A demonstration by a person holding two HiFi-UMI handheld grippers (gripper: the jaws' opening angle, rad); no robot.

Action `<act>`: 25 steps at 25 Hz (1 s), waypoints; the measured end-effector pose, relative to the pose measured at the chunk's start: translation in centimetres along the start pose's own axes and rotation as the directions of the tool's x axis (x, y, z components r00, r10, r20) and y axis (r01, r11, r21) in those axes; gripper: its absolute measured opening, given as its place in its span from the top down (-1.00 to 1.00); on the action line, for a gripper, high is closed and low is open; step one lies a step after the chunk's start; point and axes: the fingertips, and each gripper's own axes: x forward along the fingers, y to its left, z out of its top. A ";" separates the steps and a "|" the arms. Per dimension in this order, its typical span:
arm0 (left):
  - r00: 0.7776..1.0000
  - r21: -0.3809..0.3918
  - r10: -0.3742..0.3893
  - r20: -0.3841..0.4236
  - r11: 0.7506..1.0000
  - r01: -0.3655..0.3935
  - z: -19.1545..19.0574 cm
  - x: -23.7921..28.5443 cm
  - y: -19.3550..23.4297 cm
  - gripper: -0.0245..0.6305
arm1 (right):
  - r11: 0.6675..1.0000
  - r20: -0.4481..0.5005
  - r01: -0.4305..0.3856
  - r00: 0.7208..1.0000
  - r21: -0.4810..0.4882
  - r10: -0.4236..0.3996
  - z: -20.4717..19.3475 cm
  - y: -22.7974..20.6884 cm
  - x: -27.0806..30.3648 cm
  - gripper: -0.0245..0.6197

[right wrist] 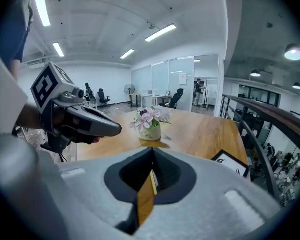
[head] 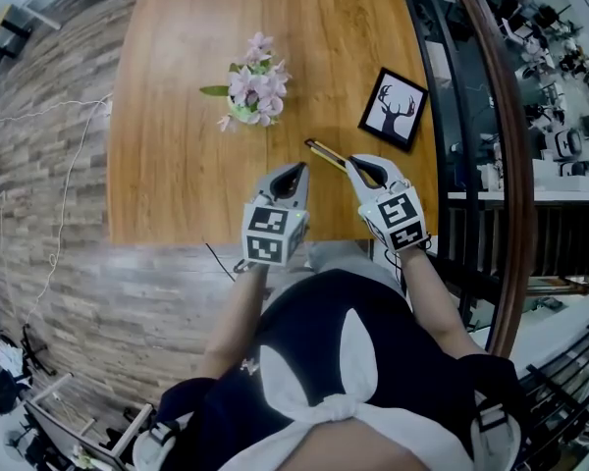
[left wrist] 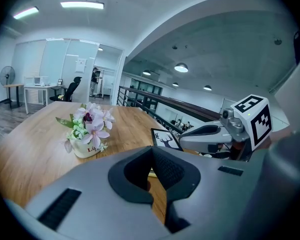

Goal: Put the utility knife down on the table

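The utility knife is seen lying on the tabletop, close to the near edge, with the flower pot at 11 o'clock from it and the framed picture at 2 o'clock.

Its long axis is laid from 10 o'clock to 4 o'clock in the head view. The 4 o'clock end is found just off the tips of the right tool, so the knife is met at 10 o'clock from that tool. From the left tool it is placed at 1 o'clock and a little farther off, so the right hand is judged the nearer.

The right tool's jaws are pressed together, and nothing is judged to be pinched between them. Only a thin yellow strip of the knife is glimpsed through the slit, seemingly on the wood beyond. The left tool's jaws are likewise brought together on nothing.

The placing is judged done. Any withdrawal is best made back along the 4 o'clock line, so that the handle is not brushed.
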 end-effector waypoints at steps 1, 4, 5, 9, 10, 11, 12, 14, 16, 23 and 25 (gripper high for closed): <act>1.000 0.003 -0.003 0.002 1.000 0.003 0.1 -0.1 -0.2 0.87 | 1.000 0.013 0.009 1.000 0.002 -0.009 0.3 0.0 -0.3 0.93; 1.000 0.013 -0.010 0.008 1.000 0.010 0.1 -0.2 -0.9 0.87 | 0.999 0.046 0.035 0.998 0.001 -0.035 0.7 0.0 -1.1 0.93; 1.000 0.015 -0.012 0.010 1.000 0.012 0.1 -0.3 -1.0 0.87 | 0.999 0.051 0.040 0.998 0.000 -0.040 0.8 0.0 -1.3 0.93; 1.000 0.022 -0.014 0.015 1.000 0.013 0.3 -0.6 -1.4 0.87 | 0.999 0.052 0.047 0.998 -0.001 -0.047 0.7 0.3 -1.7 0.93; 1.000 0.023 -0.013 0.016 1.000 0.013 0.3 -0.7 -1.5 0.87 | 0.999 0.050 0.049 0.998 -0.001 -0.048 0.7 0.3 -1.8 0.93; 1.000 0.024 -0.012 0.018 1.000 0.012 0.3 -0.7 -1.5 0.87 | 0.999 0.049 0.050 0.998 -0.002 -0.050 0.6 0.4 -1.9 0.93; 1.000 0.024 -0.011 0.019 1.000 0.010 0.3 -0.8 -1.5 0.87 | 0.999 0.047 0.052 0.998 -0.002 -0.051 0.5 0.5 -1.9 0.93; 1.000 0.023 -0.008 0.021 1.000 0.007 0.2 -0.9 -1.5 0.87 | 0.999 0.043 0.053 0.998 -0.004 -0.053 0.3 0.7 -2.0 0.93; 1.000 0.023 -0.005 0.022 1.000 0.005 0.2 -1.1 -1.5 0.87 | 0.999 0.041 0.054 0.998 -0.006 -0.054 0.1 0.8 -2.0 0.93; 1.000 0.024 -0.002 0.021 1.000 0.002 -0.2 -1.6 -1.8 0.87 | 0.999 0.046 0.047 0.998 0.000 -0.047 0.0 1.3 -2.4 0.93; 1.000 0.024 -0.002 0.020 1.000 0.001 -0.4 -1.7 -2.0 0.87 | 0.999 0.045 0.048 0.998 0.002 -0.048 -0.2 1.4 -2.5 0.93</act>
